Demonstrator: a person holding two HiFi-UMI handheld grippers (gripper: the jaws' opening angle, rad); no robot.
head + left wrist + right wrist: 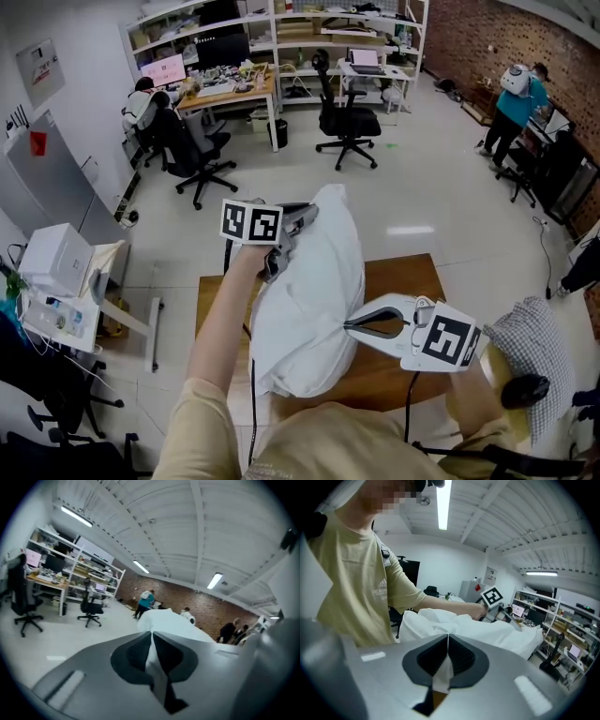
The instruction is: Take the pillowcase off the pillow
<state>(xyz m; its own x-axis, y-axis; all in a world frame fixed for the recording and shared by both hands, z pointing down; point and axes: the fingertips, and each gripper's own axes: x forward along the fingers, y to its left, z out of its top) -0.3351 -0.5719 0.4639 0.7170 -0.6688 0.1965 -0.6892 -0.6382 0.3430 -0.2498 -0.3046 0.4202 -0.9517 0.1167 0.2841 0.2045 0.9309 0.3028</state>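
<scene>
Two closed grips hold the pillow (309,300) up over the table (412,281), left gripper (302,221) pinching white cloth at its far end, right gripper (349,325) at its near side, so the move, I judge, is a steady pull apart without letting either thin fold slip.

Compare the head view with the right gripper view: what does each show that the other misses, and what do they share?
Head view only: the wooden table under the pillow, a checkered cloth off to the right, and the right gripper seen from outside. Right gripper view only: that gripper's jaws shut on a fold of the pillow's white cloth, and the printed chest of the person's T-shirt. Both: the pillow and the left gripper at its far end.
</scene>
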